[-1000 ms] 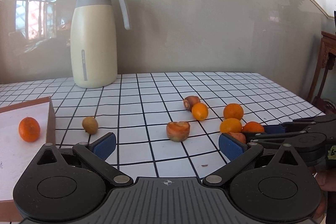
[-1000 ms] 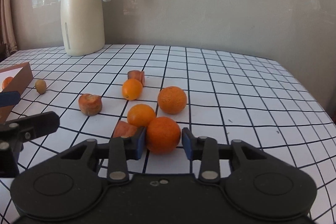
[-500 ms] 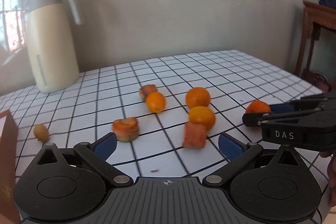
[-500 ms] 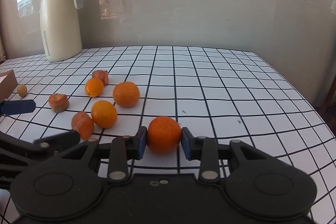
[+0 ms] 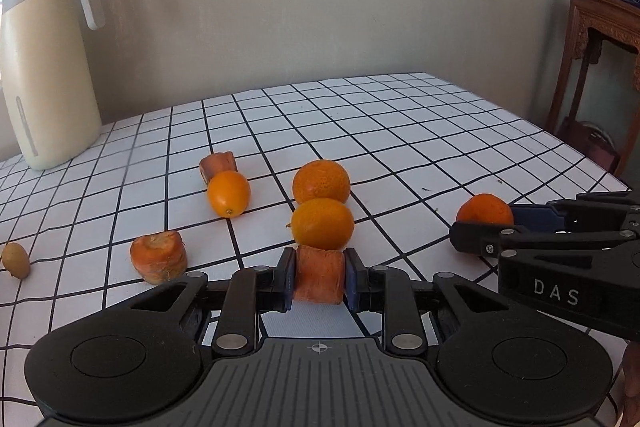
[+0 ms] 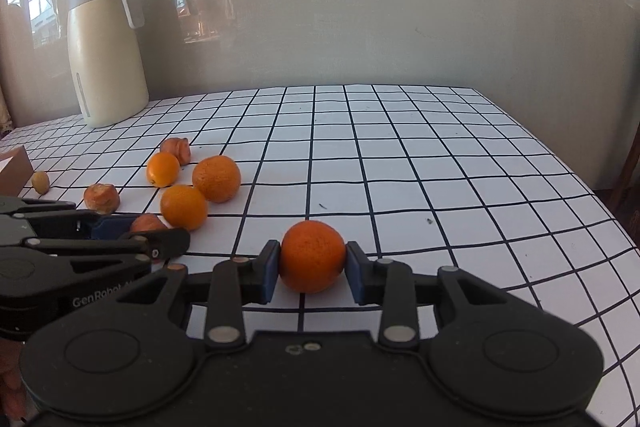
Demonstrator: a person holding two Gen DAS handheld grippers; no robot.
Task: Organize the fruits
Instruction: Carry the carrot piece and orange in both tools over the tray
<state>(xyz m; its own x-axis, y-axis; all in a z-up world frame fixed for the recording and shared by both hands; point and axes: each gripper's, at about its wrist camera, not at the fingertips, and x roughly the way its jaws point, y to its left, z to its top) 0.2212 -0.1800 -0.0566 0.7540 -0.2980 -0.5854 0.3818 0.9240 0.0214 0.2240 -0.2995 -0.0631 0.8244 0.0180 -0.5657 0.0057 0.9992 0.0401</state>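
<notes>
My left gripper (image 5: 320, 280) has its jaws closing on a short carrot piece (image 5: 319, 273) that lies on the checked tablecloth, and the blue pads press both its sides. Just beyond it lie a smooth orange fruit (image 5: 322, 224) and a rough mandarin (image 5: 321, 181). Further left are another small orange fruit (image 5: 229, 193), two more carrot pieces (image 5: 159, 256) (image 5: 218, 165) and a small brown fruit (image 5: 15, 260). My right gripper (image 6: 312, 267) is shut on an orange (image 6: 312, 255), apart from the pile at the right.
A cream thermos jug (image 5: 44, 67) stands at the back left by the wall. A brown box corner (image 6: 14, 169) shows at the far left. The table's edge (image 6: 592, 195) runs along the right, with a dark wooden stand (image 5: 600, 39) beyond it.
My left gripper swung right from the box to the pile and shut on the carrot piece. The right gripper carried its orange to the right, away from the pile.
</notes>
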